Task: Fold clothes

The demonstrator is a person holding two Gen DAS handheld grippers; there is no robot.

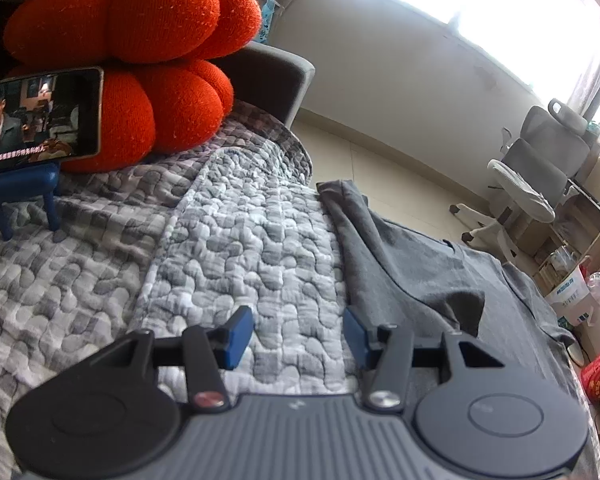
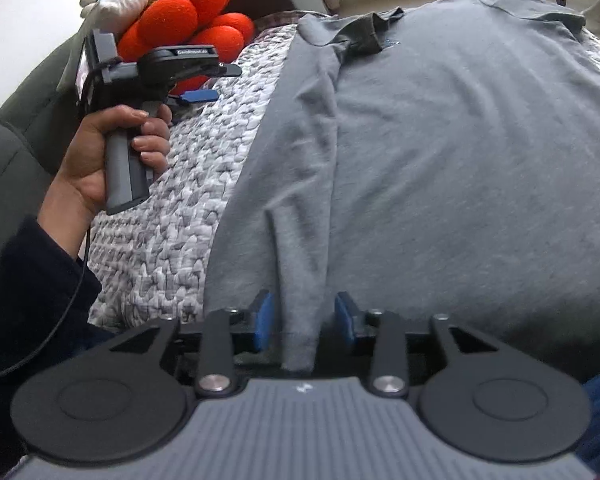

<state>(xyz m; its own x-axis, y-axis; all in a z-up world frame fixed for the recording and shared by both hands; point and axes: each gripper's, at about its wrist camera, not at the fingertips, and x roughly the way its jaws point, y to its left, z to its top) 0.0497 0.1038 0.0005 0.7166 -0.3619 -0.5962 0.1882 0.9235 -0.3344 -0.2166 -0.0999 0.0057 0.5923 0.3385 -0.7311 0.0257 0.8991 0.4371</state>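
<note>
A grey T-shirt (image 2: 460, 140) lies spread on a grey patterned quilt (image 2: 172, 208), with its left side and sleeve folded in over the body. My right gripper (image 2: 305, 322) is at the shirt's near hem. A raised fold of the cloth stands between its blue pads, which are apart and do not press on it. In the left wrist view the shirt (image 1: 420, 272) lies to the right. My left gripper (image 1: 298, 336) hovers open over the quilt (image 1: 240, 240) beside the shirt's edge, holding nothing. A hand (image 2: 100, 152) holds the left gripper (image 2: 210, 82) left of the shirt.
An orange pumpkin cushion (image 1: 140, 40) sits at the sofa's far end. In front of it a phone (image 1: 40, 116) rests on a small blue stand (image 1: 20, 188). Past the sofa edge are pale floor, a grey office chair (image 1: 540, 168) and boxes (image 1: 572, 292).
</note>
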